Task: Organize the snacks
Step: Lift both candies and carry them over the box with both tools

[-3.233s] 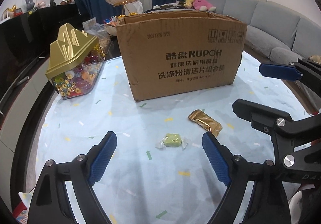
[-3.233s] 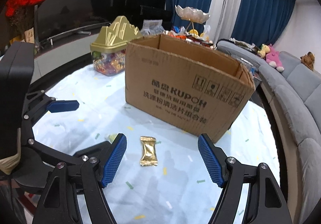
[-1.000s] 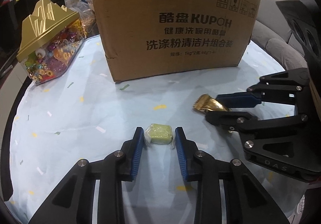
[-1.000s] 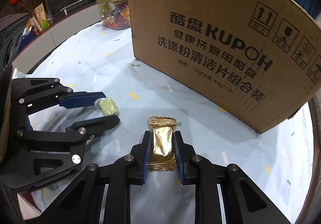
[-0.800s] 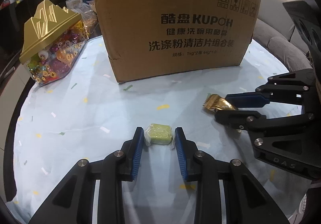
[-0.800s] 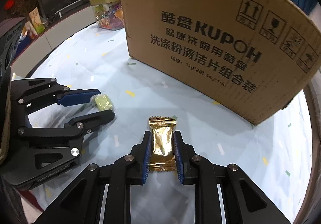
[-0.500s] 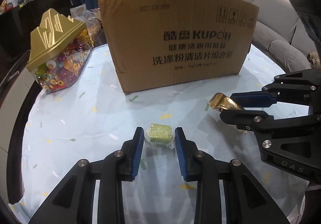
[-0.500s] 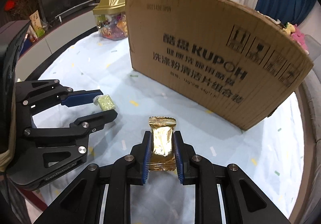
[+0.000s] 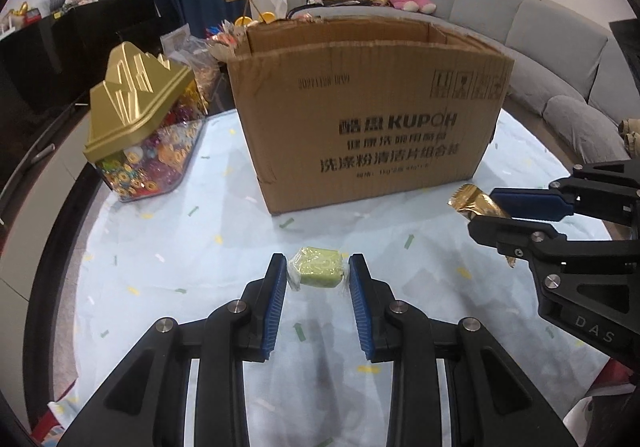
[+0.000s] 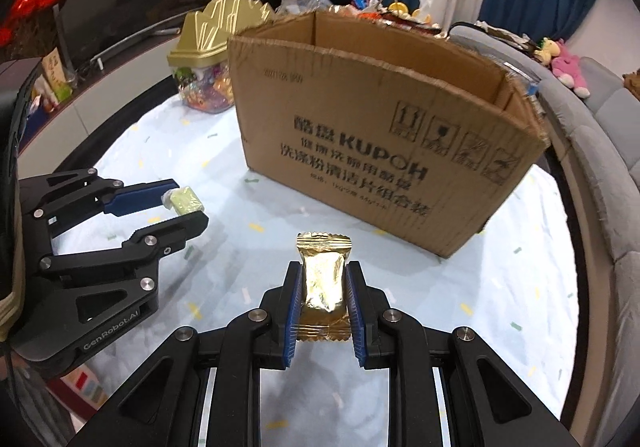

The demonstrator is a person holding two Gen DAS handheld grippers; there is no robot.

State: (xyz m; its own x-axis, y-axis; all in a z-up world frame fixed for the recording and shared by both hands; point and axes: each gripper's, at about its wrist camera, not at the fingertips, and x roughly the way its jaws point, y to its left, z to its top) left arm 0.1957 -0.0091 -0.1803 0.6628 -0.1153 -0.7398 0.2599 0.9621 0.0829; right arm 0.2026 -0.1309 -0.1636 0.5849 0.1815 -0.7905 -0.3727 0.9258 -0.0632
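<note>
- Left wrist view: our left gripper [image 9: 318,273] is clamped on a small green cube candy in clear wrap [image 9: 317,271], held above the round pale-blue confetti tablecloth [image 9: 168,247]. The open brown cardboard box [image 9: 372,115] stands beyond.
- Right wrist view: our right gripper [image 10: 322,297] is closed on a gold foil snack packet [image 10: 323,281], in front of the box, off the cloth.

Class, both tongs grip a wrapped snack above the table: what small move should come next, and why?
Probably carry both forward over the open cardboard box. The left tongs hold the green candy, the right tongs the gold packet, both short of the box's near wall.
</note>
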